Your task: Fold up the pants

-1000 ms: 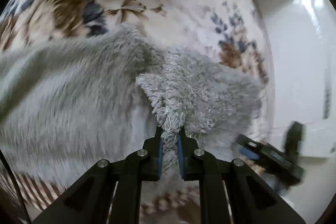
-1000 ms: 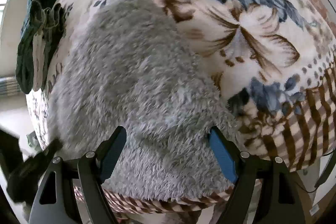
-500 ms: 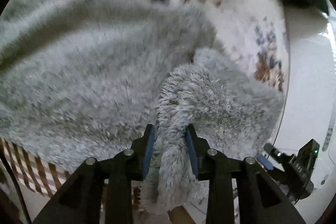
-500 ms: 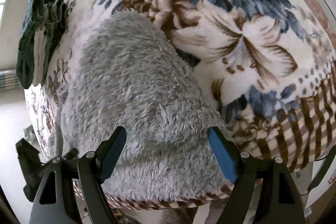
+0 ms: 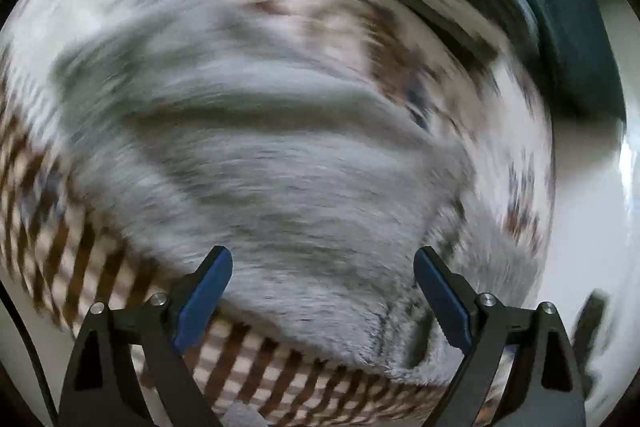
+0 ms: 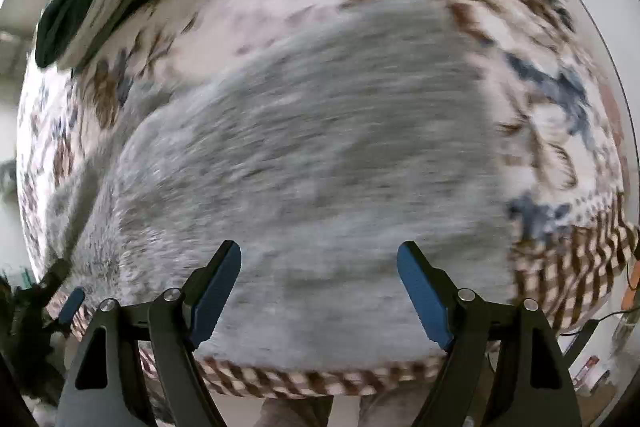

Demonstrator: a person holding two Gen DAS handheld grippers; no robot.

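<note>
Left gripper (image 5: 322,301) jaws have just been opening, nothing pinched; right gripper (image 6: 319,291) is spread, empty. Fluffy grey pants (image 5: 304,187) lie below; the fold's edges are best squared before regripping.

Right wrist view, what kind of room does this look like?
Probably a bedroom or other home room. Fluffy grey pants lie on a floral blanket with a brown checked border, seemingly on a bed. Dark green clothing is piled at its far edge.
</note>
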